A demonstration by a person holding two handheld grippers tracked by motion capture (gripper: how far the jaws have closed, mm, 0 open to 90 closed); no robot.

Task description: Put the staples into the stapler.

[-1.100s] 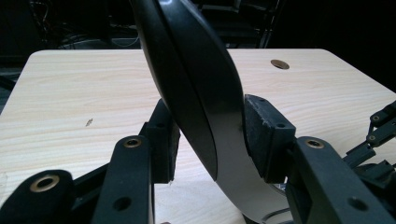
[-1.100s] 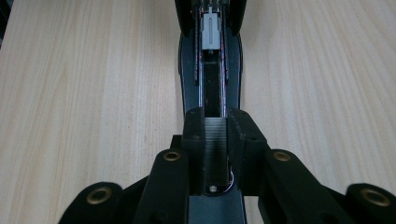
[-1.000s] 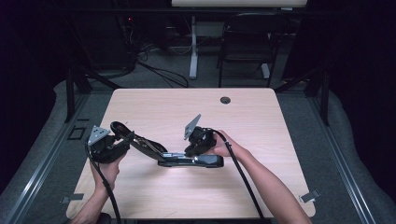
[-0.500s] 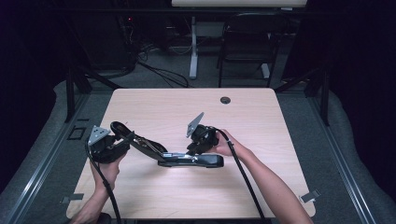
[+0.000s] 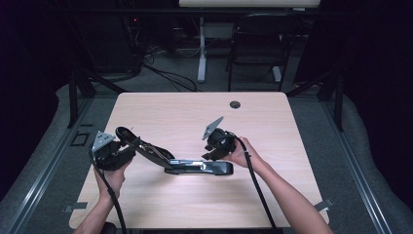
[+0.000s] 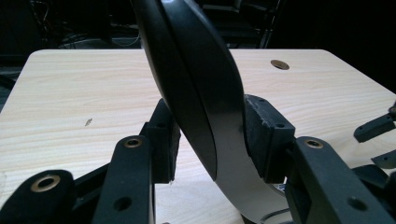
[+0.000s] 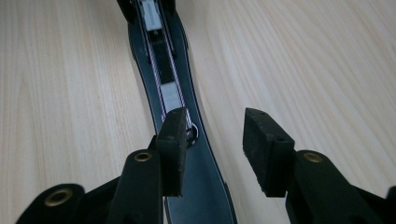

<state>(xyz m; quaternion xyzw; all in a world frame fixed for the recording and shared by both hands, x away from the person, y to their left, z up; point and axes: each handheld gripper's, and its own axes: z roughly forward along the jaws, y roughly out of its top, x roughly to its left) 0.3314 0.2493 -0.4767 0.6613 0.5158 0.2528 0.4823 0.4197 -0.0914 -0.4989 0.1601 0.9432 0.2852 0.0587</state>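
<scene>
A black stapler [image 5: 195, 165] lies swung open on the wooden table [image 5: 195, 112]. Its lower part with the staple channel [image 7: 161, 60] rests flat, and its curved top arm [image 6: 201, 84] rises to the left. My left gripper [image 5: 131, 145] is shut on that top arm, its pads [image 6: 264, 135] pressing both sides. My right gripper [image 5: 210, 155] hovers just above the right end of the flat part. Its jaws have just been opening, and in the right gripper view [image 7: 219, 140] only the table shows between the pads, with the stapler under the left pad.
A round cable hole [image 5: 235, 104] sits near the table's far edge. Beyond the table stand a dark chair [image 5: 255, 48] and a white desk leg [image 5: 201, 53] with cables on the floor. Bare wood lies right of the stapler and toward the far side.
The right gripper has lifted slightly and shifted right, its jaws spreading off the stapler's flat part. The left gripper and the stapler have stayed put.
</scene>
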